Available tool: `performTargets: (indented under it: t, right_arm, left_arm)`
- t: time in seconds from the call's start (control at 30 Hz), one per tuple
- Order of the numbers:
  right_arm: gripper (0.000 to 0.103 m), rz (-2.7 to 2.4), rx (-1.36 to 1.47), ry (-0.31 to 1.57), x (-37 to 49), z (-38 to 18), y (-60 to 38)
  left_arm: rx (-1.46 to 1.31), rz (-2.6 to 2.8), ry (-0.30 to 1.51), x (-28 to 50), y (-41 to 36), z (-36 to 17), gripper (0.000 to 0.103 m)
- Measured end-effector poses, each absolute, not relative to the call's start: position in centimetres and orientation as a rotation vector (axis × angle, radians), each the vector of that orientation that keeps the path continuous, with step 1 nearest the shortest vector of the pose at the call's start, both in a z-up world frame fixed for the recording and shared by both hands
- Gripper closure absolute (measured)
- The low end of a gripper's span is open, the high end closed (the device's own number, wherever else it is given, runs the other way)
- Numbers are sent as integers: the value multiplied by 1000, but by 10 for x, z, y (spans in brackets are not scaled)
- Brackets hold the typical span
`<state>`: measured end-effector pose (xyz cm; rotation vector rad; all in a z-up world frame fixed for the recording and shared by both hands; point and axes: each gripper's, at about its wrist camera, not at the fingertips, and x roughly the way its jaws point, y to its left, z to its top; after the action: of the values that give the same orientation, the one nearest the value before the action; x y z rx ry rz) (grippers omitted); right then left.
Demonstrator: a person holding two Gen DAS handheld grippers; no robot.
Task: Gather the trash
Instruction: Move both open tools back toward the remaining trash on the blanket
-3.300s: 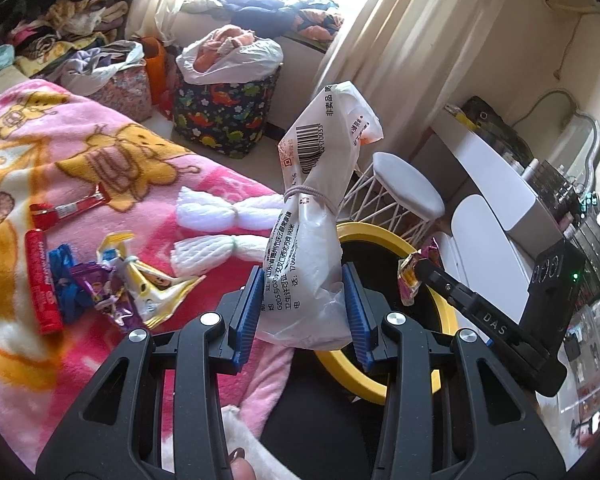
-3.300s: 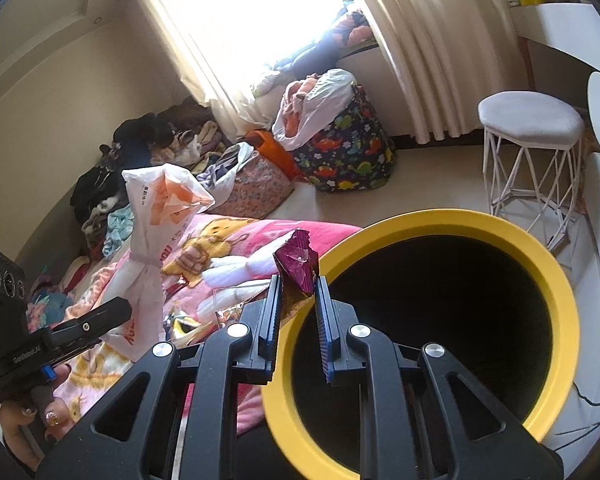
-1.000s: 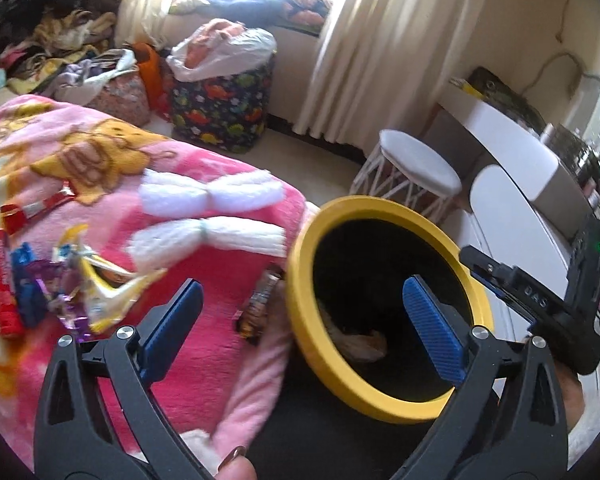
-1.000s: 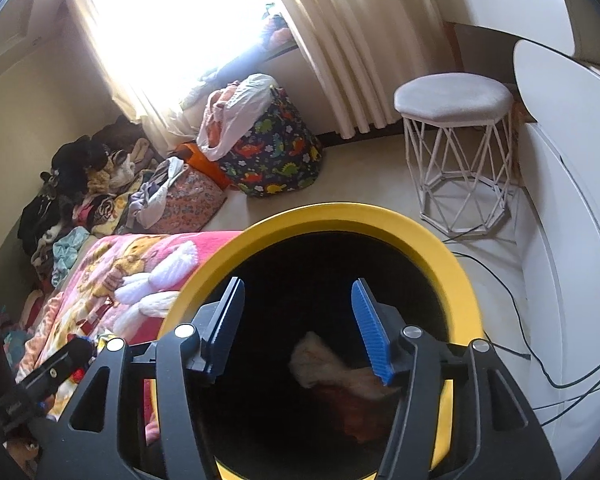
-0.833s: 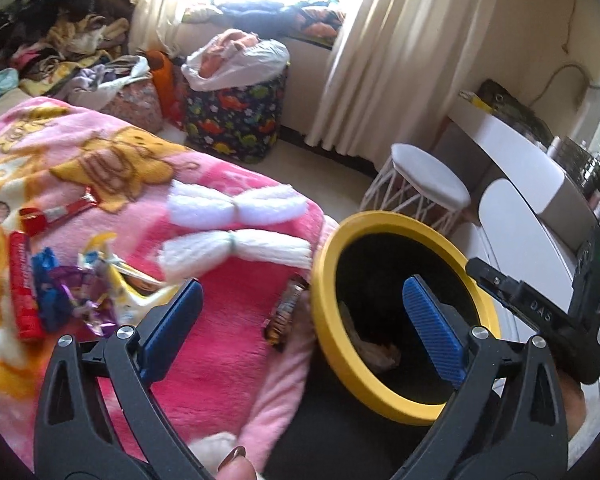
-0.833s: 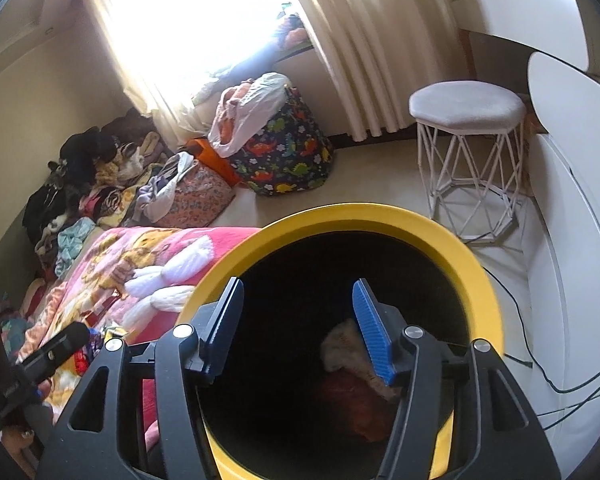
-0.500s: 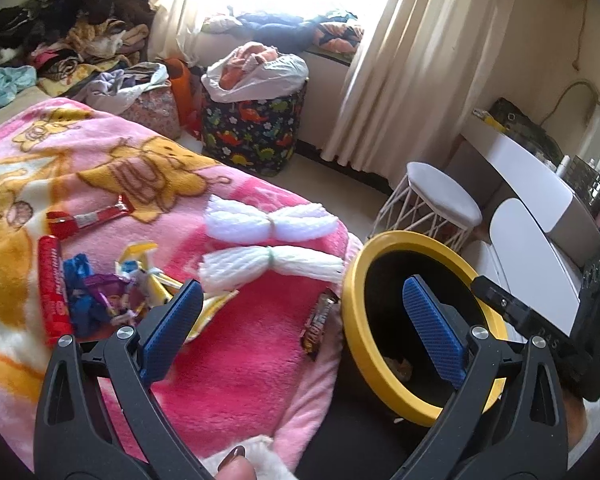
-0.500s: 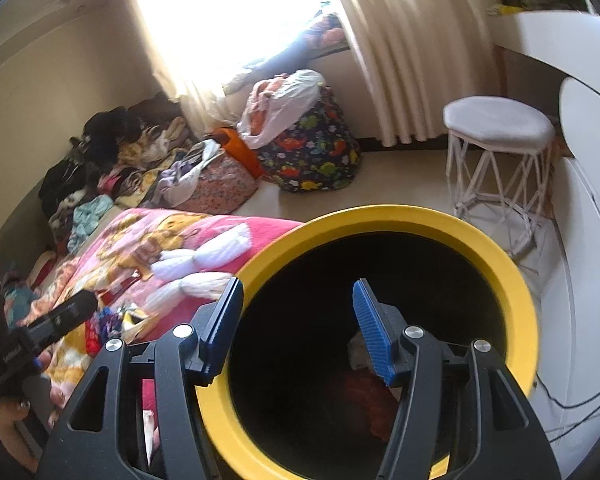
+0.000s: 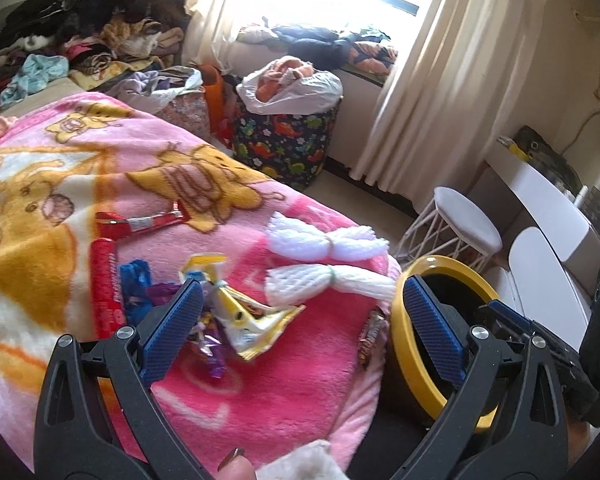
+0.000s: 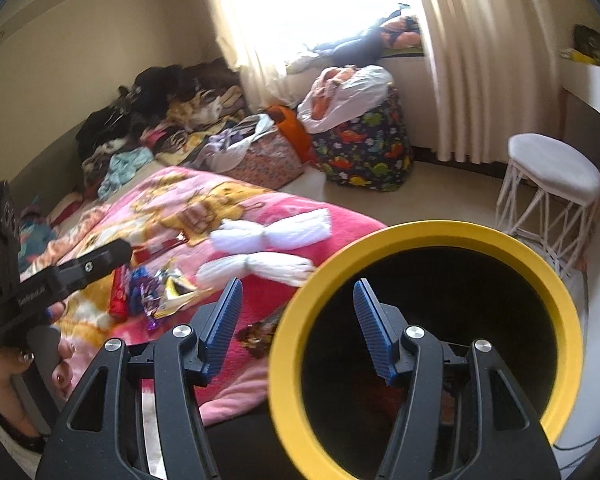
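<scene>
My left gripper [image 9: 300,308] hangs open and empty over the pink blanket [image 9: 284,384], above a yellow wrapper [image 9: 252,316] and a purple wrapper [image 9: 210,344]. A blue wrapper [image 9: 134,284], a red tube [image 9: 106,284], a red strip [image 9: 140,222], two white foam nets [image 9: 324,242] and a brown bar wrapper [image 9: 370,330] lie around them. The black bin with a yellow rim [image 9: 400,344] stands at the blanket's right edge. My right gripper [image 10: 298,292] is open and empty, straddling the bin's left rim [image 10: 420,232] from above. Dim trash lies inside the bin.
A dinosaur-print bag [image 9: 284,144] stuffed with clothes stands by the curtain. A white wire stool [image 9: 466,224] and a white desk [image 9: 548,192] are right of the bin. Piled clothes [image 9: 80,40] fill the far left.
Three seconds ago the left gripper held a white plastic bag and the right a dark red wrapper; both are now empty. Over the last second both grippers swung from the bin toward the blanket.
</scene>
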<state>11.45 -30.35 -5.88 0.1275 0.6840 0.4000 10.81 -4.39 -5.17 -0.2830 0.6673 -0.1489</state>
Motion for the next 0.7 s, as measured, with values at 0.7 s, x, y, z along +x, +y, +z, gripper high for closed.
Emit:
performTargets:
  t: [0.7]
  right_arm:
    - [45, 522, -141, 764, 157, -71, -221]
  left_arm:
    - [-364, -15, 678, 105, 28, -67, 11]
